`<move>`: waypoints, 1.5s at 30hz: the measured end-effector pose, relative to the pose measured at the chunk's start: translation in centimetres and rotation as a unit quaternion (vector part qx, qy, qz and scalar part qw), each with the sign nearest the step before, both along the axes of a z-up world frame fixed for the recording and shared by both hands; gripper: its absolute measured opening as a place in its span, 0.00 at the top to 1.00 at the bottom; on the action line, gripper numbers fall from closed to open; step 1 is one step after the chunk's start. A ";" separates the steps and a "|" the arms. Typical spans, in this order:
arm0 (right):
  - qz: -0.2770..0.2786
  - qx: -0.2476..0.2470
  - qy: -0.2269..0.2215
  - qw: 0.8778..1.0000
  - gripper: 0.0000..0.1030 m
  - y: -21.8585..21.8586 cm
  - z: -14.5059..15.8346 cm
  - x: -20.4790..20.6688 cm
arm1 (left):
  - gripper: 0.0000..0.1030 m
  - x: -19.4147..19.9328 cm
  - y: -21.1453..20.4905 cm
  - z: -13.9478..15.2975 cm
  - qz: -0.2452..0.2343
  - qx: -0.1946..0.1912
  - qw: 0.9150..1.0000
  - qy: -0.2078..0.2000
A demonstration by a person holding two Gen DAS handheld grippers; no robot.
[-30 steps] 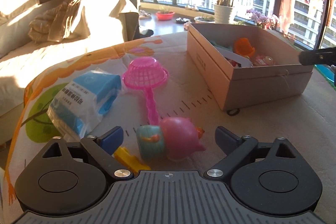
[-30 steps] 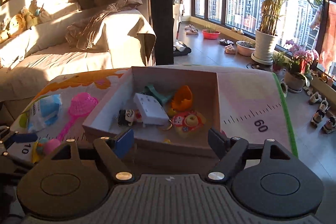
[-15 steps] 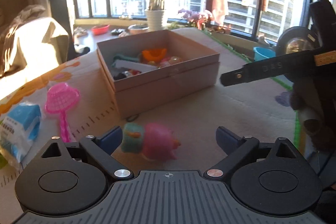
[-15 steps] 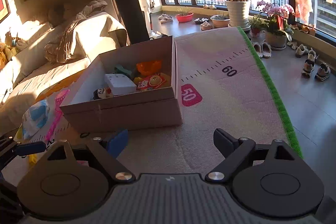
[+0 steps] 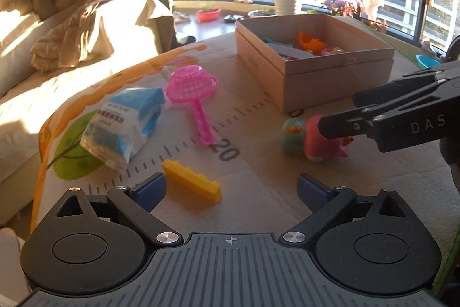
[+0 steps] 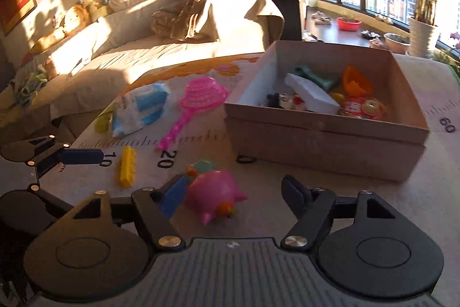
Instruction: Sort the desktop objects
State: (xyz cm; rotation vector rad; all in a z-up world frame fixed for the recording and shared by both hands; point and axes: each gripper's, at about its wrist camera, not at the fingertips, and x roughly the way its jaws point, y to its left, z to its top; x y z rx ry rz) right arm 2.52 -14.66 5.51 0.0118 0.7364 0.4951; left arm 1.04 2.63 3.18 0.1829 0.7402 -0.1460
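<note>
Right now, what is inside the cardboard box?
Inside the cardboard box: a white box, an orange toy, a teal piece, a round red-yellow toy and a small dark figure. Its near wall hides the floor there.

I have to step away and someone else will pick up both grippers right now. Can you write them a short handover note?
Left gripper: open, empty, hovering just behind the yellow block.
Right gripper: open, fingers set around the pink pig toy, which lies on the mat; not closed on it.
Done: several toys and a white box already lie in the cardboard box.
Left on the mat: pig toy, yellow block, pink strainer, blue-and-white packet.
Likely next: close the right gripper on the pig and carry it to the box.
</note>
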 end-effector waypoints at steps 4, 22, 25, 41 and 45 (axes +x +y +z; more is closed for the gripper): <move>0.027 -0.013 0.036 0.999 0.47 2.4 -1.3 1.6 | 0.03 0.0 1.1 -0.5 0.014 0.004 1.000 0.011; -0.146 -0.033 0.001 0.989 0.43 -8.2 -1.3 -1.6 | 0.01 3.9 -0.1 -1.9 0.046 -0.015 0.999 0.026; -0.150 -0.027 0.000 0.988 0.38 -8.2 -1.8 -1.5 | 0.02 4.0 0.5 -2.0 0.062 -0.026 0.997 0.024; -0.142 -0.043 -0.012 0.989 0.31 -6.8 -2.6 -2.0 | 0.75 -1.0 -3.5 -1.3 -0.091 -0.065 0.993 0.032; -0.138 -0.045 -0.019 0.989 0.31 -6.7 -2.3 -2.4 | 0.43 -2.9 -5.3 -1.5 -0.120 -0.042 0.992 0.022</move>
